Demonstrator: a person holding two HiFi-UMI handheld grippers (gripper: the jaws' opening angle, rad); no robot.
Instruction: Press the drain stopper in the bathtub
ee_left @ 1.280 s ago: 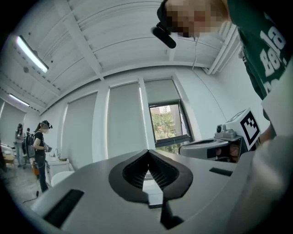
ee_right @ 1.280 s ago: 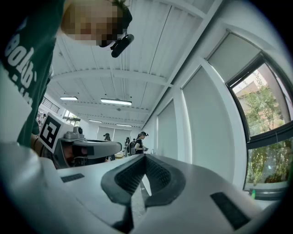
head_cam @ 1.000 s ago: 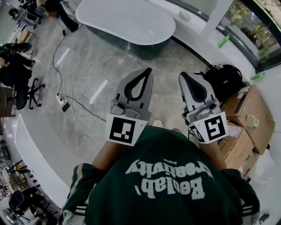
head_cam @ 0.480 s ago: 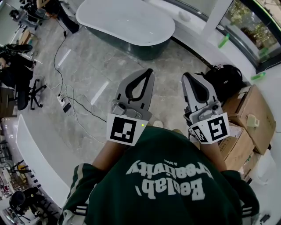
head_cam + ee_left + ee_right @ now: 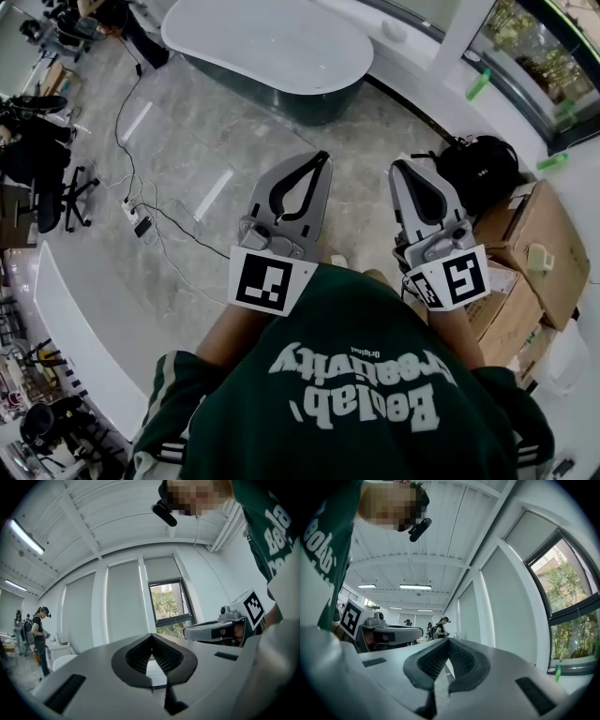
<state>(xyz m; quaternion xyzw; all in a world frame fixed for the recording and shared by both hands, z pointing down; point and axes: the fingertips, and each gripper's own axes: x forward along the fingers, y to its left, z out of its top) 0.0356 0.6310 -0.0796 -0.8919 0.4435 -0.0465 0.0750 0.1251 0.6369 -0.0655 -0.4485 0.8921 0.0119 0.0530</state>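
Bathtub (image 5: pixel 267 47) lies at the upper middle of the frame, well apart from the left tongs (image 5: pixel 321 157) and right tongs (image 5: pixel 397 165), both pressed together and empty. No stopper shows yet. Walk close first, then push straight down with one closed tip.

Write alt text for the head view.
A person in a green sweatshirt holds the left gripper and right gripper side by side over a grey floor, both shut and empty. The white bathtub stands farther ahead, untouched.
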